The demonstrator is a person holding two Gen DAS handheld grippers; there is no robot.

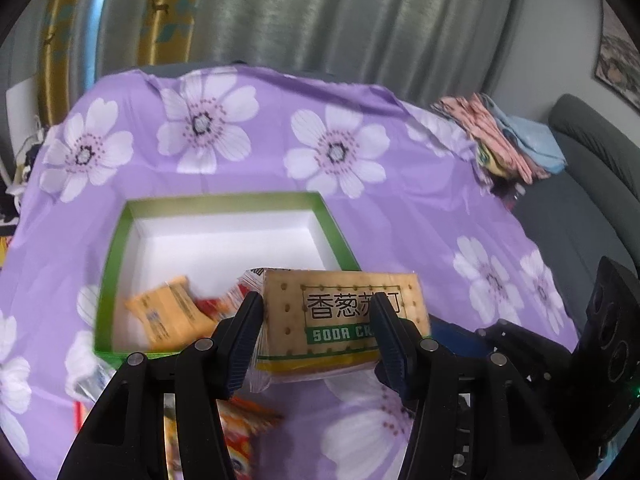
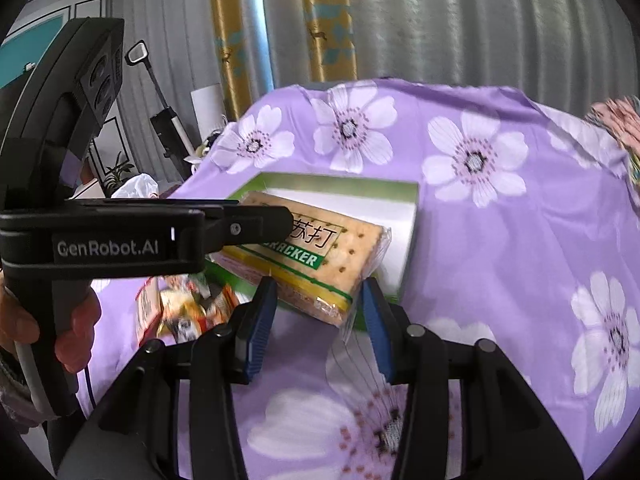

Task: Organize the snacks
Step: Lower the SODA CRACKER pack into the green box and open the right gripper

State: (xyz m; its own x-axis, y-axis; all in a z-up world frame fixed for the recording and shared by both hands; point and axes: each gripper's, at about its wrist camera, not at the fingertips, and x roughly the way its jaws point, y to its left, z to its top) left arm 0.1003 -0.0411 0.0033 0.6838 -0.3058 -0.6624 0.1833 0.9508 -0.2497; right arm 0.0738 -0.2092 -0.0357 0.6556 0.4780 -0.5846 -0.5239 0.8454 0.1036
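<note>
My left gripper (image 1: 316,308) is shut on a soda cracker pack (image 1: 336,320), held above the near right corner of a green box (image 1: 120,248) with a white inside. The box holds an orange snack packet (image 1: 168,312) and a red one (image 1: 212,306). In the right wrist view the left gripper (image 2: 276,220) holds the cracker pack (image 2: 320,256) over the green box (image 2: 340,182). My right gripper (image 2: 318,300) is open and empty, its fingers just below the pack's near end.
A purple flowered cloth (image 1: 360,200) covers the table. Loose snack packets lie near the box (image 2: 188,308) and under the left gripper (image 1: 240,428). Folded cloths (image 1: 508,140) sit at the far right edge by a grey sofa (image 1: 580,208).
</note>
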